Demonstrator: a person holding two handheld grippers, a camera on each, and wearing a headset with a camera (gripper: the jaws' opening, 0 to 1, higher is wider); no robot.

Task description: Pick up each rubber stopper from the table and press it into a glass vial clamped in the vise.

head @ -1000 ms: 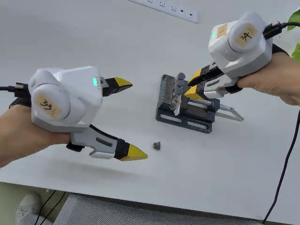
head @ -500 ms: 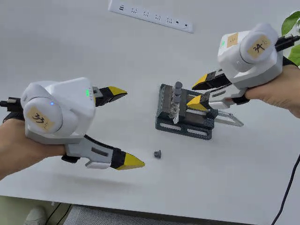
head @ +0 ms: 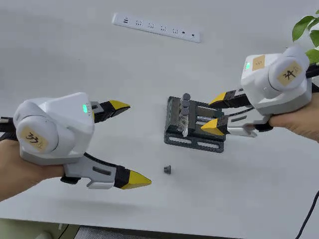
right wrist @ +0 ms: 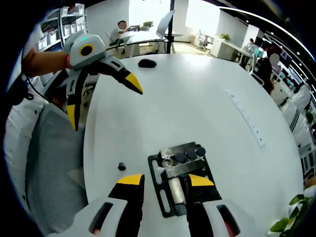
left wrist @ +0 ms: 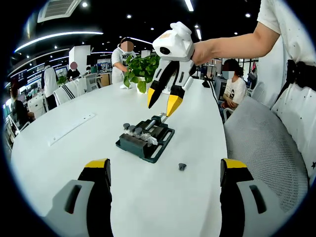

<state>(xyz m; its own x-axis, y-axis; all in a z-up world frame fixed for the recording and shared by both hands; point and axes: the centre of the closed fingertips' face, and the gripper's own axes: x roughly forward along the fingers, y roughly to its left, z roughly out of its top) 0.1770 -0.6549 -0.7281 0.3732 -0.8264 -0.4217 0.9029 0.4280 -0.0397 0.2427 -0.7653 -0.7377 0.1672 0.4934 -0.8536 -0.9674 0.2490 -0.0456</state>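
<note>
right gripper (head: 212, 113) — backed off vise (head: 194, 140) toward frame right, fingers part-open, empty | left gripper (head: 135, 143) — fingers wide, empty | stopper (head: 167, 170) lower centre on worktop (head: 75, 55), likely next

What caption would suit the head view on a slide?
Open left tongs and right tongs face the vise; one stopper lies loose.

Noted left gripper (left wrist: 164, 164) jaws wide apart at frame bottom. Vise (left wrist: 148, 143) with dark-topped vials (left wrist: 134, 130) at centre; loose stopper (left wrist: 181, 167) lower right. Right gripper (left wrist: 162, 104) above centre, jaws parted.
</note>
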